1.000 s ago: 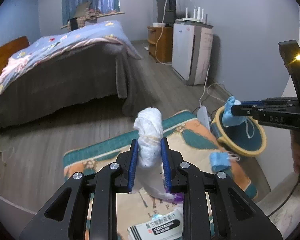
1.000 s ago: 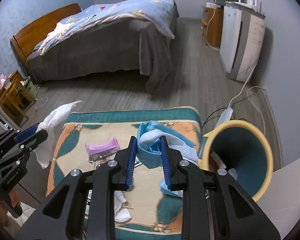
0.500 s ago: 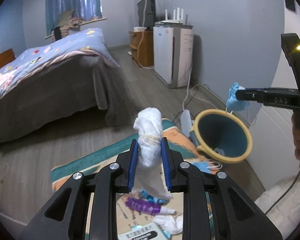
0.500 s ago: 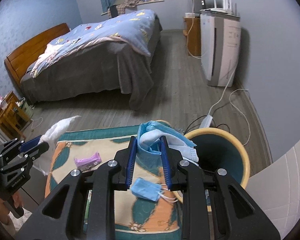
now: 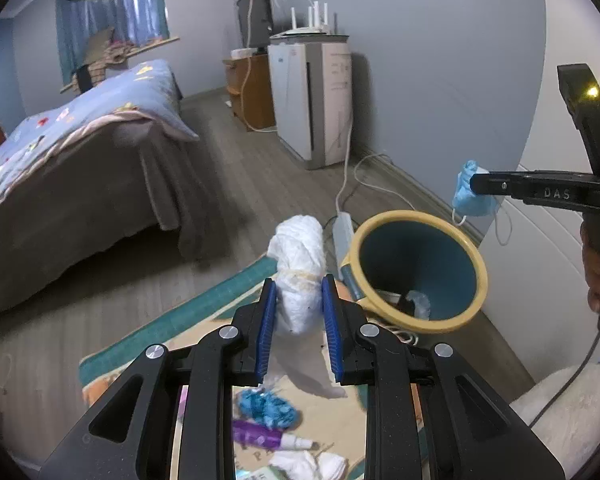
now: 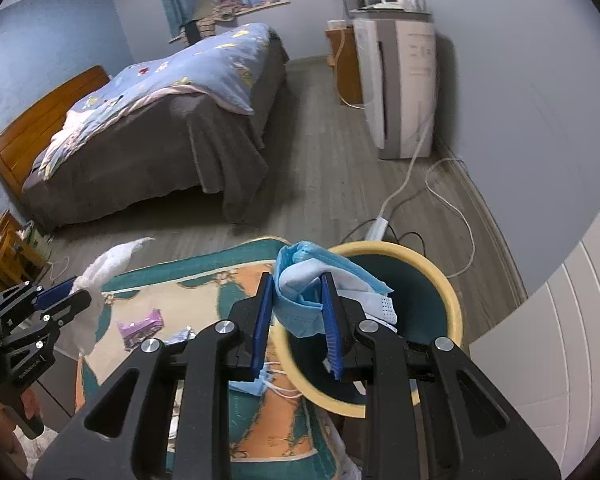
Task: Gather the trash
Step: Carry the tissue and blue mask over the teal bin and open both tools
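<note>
Trash is held in both grippers: the left gripper point(image 5: 299, 308) is clenched on a wad of white tissue point(image 5: 300, 268), and the right gripper point(image 6: 298, 312) is clenched on a crumpled blue face mask point(image 6: 304, 300). Both grips match those of a second ago; what has changed is position relative to the bin point(image 5: 460, 320), a teal pail with a yellow rim standing at the rug's edge by the wall. In the right wrist view the mask, a second ago over the rug point(image 6: 204, 280) beside the bin, now hangs over the near part of the bin's rim, with the opening directly behind it. In the left wrist view the bin has come from the frame's right edge to just right of the tissue. Judgement: both loads are on approach, the mask being closer to release; neither is deposited yet. The left wrist view alone shows the bin's interior, where some refuse already lies at the bottom, and uncollected litter on the rug short of the bin: a blue scrap point(image 5: 266, 404), a purple wrapper point(image 5: 260, 436) and white tissue pieces point(image 5: 308, 464). The right wrist view alone shows another blue mask point(image 6: 256, 384) on the rug against the bin's base.
</note>
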{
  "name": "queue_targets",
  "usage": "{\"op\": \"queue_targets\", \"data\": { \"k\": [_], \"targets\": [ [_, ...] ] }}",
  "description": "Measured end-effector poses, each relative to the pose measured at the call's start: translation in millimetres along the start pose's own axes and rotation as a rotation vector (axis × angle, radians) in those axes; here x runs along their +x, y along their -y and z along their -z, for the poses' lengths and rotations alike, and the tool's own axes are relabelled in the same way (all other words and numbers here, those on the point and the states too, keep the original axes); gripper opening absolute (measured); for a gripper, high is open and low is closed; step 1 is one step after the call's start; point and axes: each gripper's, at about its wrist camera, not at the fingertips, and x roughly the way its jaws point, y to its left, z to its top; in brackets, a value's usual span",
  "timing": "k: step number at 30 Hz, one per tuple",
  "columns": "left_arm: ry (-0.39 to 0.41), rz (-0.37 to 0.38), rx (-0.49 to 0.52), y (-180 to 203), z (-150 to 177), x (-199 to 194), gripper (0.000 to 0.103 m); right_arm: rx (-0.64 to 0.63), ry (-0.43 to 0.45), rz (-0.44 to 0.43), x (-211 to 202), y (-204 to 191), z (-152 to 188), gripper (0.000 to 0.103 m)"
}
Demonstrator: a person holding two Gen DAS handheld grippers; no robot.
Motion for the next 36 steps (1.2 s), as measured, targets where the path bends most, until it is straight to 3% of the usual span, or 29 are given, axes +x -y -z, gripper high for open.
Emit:
{"op": "queue_targets", "data": {
  "k": [14,25,36],
  "targets": [
    [-0.043,0.051,0.082,42.5,-13.2,40.5,0.025,0.086,-0.02,0.047,12.5,55.3,12.4,0.024],
    [-0.086,0.157,0.112,77.0,-13.2,79.6,0.025,0.107,-0.048,0.066,26.0,73.8,18.9,0.024],
    [-0.124,0.205,0.155,103.1,-16.6,119.8,0.025,0.124,-0.1,0.085,49.7,84.6,24.5,0.024]
  ]
}}
